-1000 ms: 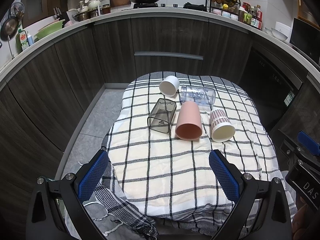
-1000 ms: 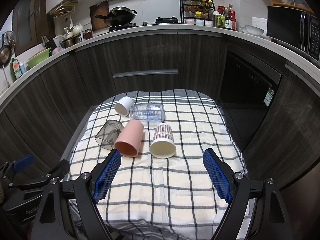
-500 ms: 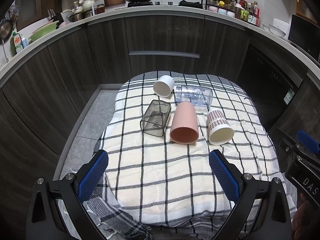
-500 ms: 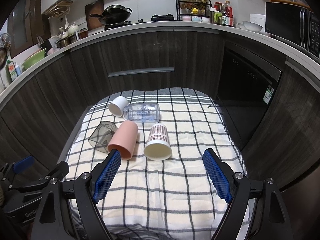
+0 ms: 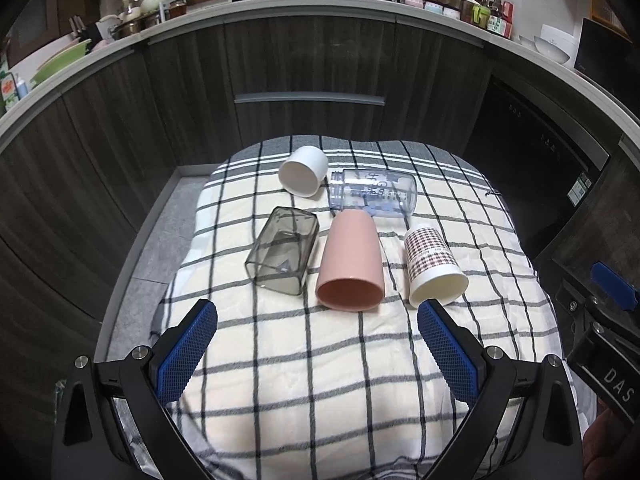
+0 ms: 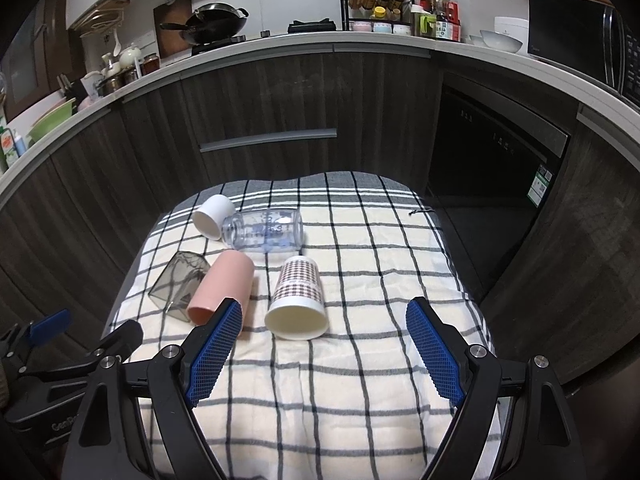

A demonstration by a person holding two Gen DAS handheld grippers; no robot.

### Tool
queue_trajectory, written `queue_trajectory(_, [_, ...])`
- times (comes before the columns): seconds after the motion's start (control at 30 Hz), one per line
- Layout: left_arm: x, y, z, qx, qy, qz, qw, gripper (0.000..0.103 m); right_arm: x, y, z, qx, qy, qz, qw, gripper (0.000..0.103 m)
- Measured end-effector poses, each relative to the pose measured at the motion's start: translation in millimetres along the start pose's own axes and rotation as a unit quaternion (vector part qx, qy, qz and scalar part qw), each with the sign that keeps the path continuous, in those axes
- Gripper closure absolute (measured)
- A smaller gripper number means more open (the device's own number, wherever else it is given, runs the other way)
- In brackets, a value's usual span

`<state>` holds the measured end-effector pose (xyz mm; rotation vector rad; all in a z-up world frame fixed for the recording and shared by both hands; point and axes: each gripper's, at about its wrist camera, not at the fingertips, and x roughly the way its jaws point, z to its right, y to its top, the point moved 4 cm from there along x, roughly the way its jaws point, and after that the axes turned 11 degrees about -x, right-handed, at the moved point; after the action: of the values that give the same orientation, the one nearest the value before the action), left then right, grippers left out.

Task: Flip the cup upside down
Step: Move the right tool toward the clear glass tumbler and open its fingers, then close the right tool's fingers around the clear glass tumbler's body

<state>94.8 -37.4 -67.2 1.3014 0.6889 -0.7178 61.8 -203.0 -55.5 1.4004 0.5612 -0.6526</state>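
Several cups lie on their sides on a checked cloth: a pink cup, a houndstooth paper cup, a smoky grey square cup, a white cup and a clear bottle. My left gripper is open and empty, just short of the pink cup's mouth. My right gripper is open and empty, just short of the houndstooth cup's mouth.
Dark wooden cabinets curve round behind the cloth-covered table. A counter above holds a wok, jars and bowls. A black oven door stands at the right. The other gripper shows at each view's edge.
Both grippers have moved forward toward the cups, which now sit closer and larger in both views. The cups have not moved. Both grippers stay open.
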Motion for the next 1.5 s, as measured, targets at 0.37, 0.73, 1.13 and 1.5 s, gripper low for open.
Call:
queue_trajectory(0.37, [56, 21, 23, 0.019, -0.01, -0.02, 0.9996, 0.011, 37, 11, 18, 0.013, -0.018, -0.01, 1.0, 0.019])
queue_trajectory(0.73, [94, 53, 1, 0.031, 0.008, -0.017, 0.9994, 0.012, 75, 40, 1, 0.014, -0.006, -0.003, 1.0, 0.019])
queue_trajectory(1.13, [147, 60, -24, 0.038, -0.006, -0.086, 0.9956, 0.028, 120, 54, -31, 0.019, 0.005, -0.031, 0.999, 0.019])
queue_trajectory(1.5, [184, 47, -36, 0.034, -0.021, -0.14, 0.9893, 0.034, 144, 50, -49, 0.011, 0.008, -0.056, 0.998, 0.019])
